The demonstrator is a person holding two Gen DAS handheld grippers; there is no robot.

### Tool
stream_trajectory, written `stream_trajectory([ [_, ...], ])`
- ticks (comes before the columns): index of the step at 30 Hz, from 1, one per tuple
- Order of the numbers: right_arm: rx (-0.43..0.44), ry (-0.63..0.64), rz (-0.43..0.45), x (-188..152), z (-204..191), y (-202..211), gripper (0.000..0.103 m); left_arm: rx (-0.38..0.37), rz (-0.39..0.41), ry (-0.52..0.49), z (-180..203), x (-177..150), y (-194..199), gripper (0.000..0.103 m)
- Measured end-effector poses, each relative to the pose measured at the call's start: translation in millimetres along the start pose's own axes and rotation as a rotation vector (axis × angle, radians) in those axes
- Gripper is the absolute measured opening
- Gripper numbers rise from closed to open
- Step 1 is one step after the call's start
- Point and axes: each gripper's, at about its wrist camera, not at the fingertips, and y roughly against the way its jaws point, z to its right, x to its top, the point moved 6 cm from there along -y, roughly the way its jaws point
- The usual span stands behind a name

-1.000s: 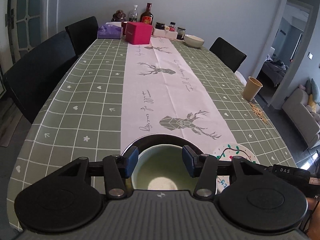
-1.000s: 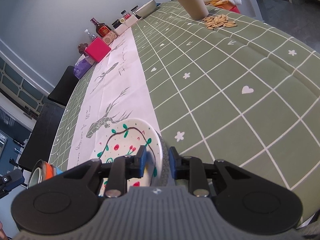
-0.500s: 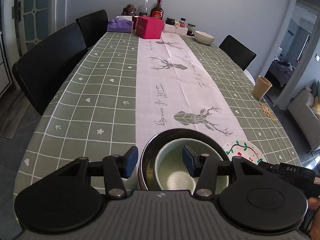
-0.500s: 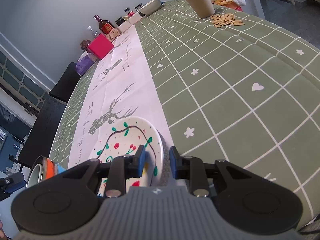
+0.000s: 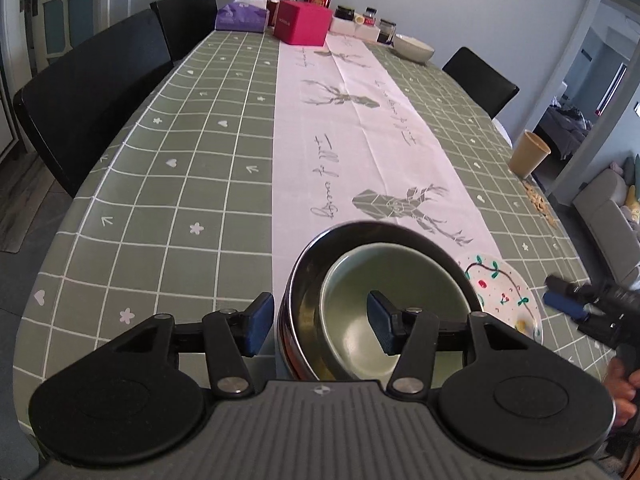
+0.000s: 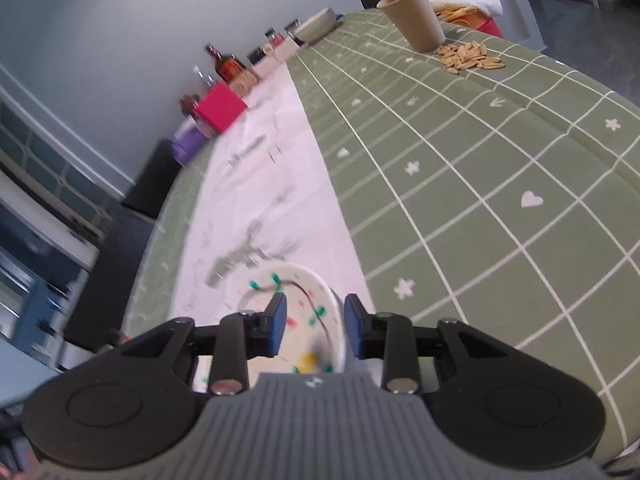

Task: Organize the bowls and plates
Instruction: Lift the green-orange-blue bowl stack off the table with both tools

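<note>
Left tool (image 5: 320,322) is hanging spread wide over the green bowl (image 5: 394,312), which is sitting nested in the metal bowl (image 5: 304,280) at the near tabletop (image 5: 160,184) edge. Right tool (image 6: 311,330) is straddling the painted plate (image 6: 296,300) rim w/ its jaws part-open, not pinching yet. Judging the plate is the step now: seat the rim deep btwn the pads, squeeze firmly, keep it level while lifting toward the bowls.
</note>
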Motion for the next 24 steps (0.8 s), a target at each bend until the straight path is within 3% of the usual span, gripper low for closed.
stream_trajectory([
  [6,0.067,0.099,-0.033,2.9,-44.5,-2.1,0.048,0.014,-0.018,-0.005,1.2,-1.9,-7.1,0.065],
  [11,0.178,0.103,-0.187,-19.8,-79.4,-23.7,0.064,0.019,-0.043,0.052,-5.2,-3.6,-14.7,0.065],
  [15,0.223,0.069,-0.297,-40.0,-100.3,-42.5,0.065,-0.008,-0.103,0.115,-13.3,-8.8,-23.8,0.065],
  [20,0.223,0.064,-0.345,-56.6,-116.6,-59.2,0.066,-0.100,-0.187,0.216,-21.0,-15.7,-32.8,0.066],
  [24,0.220,0.053,-0.363,-63.7,-121.5,-66.7,0.066,-0.111,-0.186,0.239,-24.4,-15.7,-34.4,0.066],
])
